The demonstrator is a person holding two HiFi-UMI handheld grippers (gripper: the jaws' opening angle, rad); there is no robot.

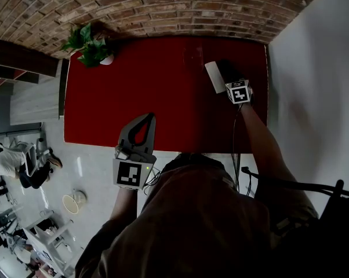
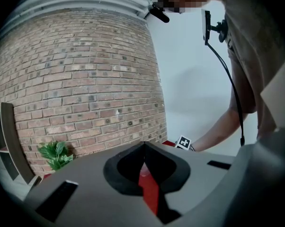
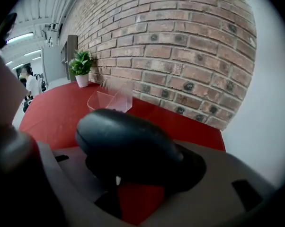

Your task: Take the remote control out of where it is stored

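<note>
One dark, rounded remote control [image 3: 128, 145]

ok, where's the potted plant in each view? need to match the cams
Head view: potted plant, upper left, at the red table's far left corner.
Left gripper view: lower left, against the brick wall.
Right gripper view: upper left, at the table's far end.
Shared landmark: the brick wall behind the table.

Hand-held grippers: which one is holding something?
The right hand-held gripper: its jaws are closed on the black remote control. The left hand-held gripper is shut on nothing, with only red table behind it.
</note>
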